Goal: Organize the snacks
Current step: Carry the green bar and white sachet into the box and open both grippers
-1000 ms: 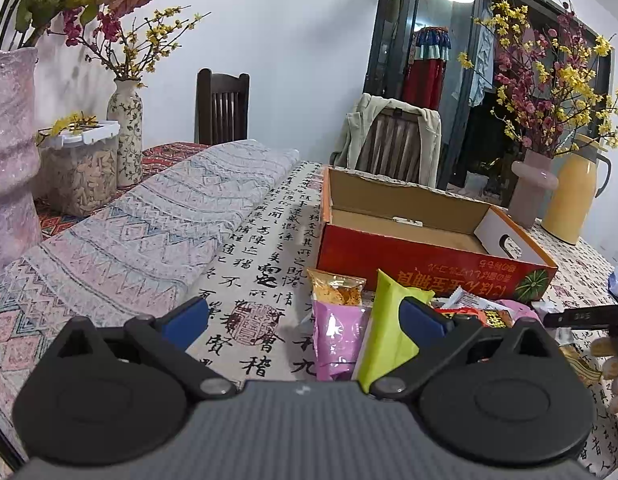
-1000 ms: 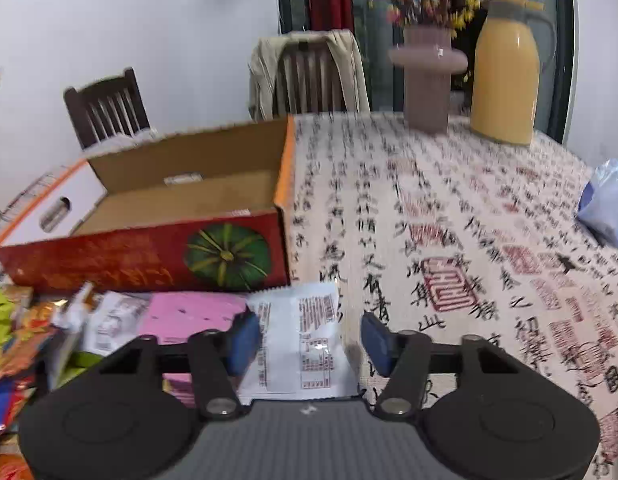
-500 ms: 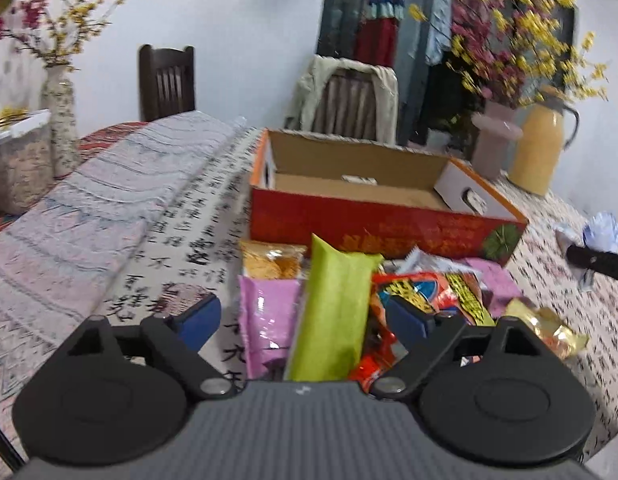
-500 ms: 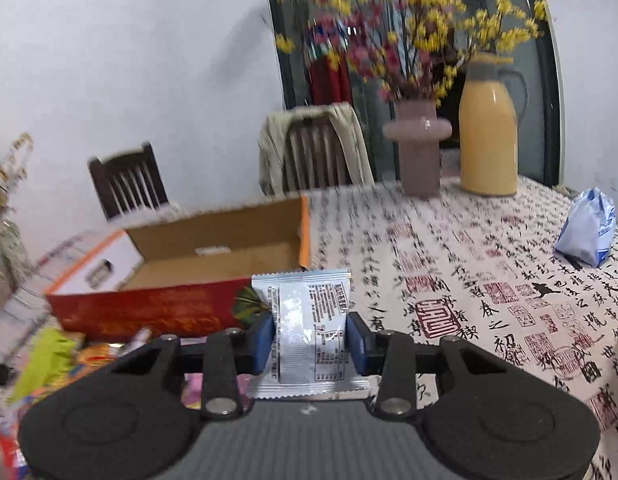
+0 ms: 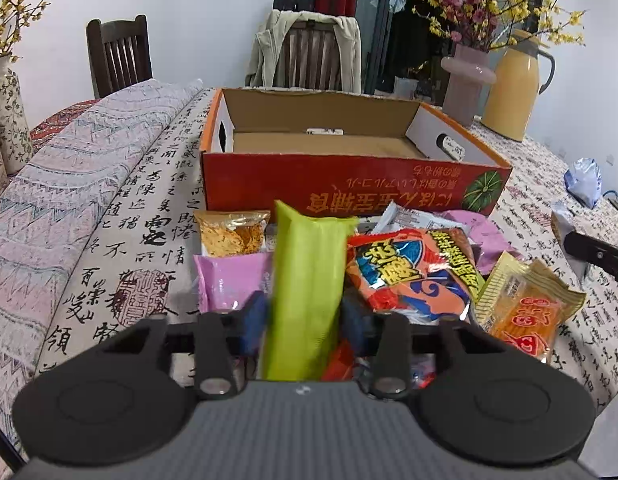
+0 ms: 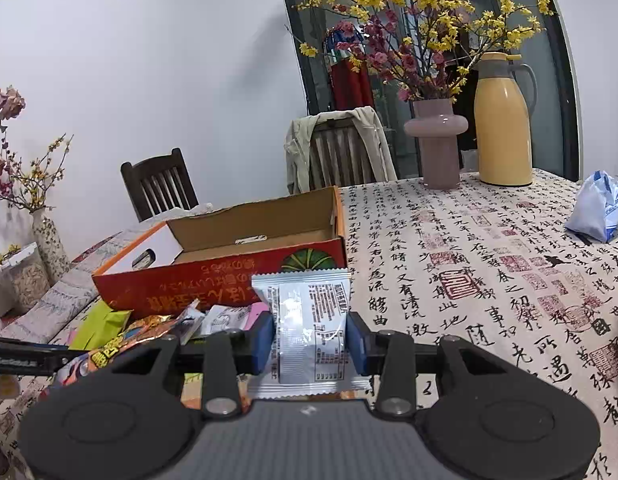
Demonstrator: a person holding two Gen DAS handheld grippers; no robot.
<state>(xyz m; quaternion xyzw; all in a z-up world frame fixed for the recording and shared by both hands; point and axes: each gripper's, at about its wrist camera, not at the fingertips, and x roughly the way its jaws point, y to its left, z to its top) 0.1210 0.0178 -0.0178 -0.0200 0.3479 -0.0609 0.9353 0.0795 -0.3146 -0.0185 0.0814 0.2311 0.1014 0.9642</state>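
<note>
The left gripper (image 5: 305, 320) had just closed on a green bag (image 5: 305, 280) in the snack pile (image 5: 409, 272) before the box (image 5: 349, 188). The right gripper (image 6: 310, 340) held a silver packet (image 6: 309, 320) above the table, near the box's corner; a vase (image 6: 435, 140) and jug (image 6: 503, 120) stood behind.

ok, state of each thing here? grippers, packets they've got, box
left gripper: jaws just closed on the green packet, which still rests in the pile
right gripper: shut on silver packet, held above the table
red cardboard box: open, no snacks inside
yellow thermos: upright, lid on
</note>
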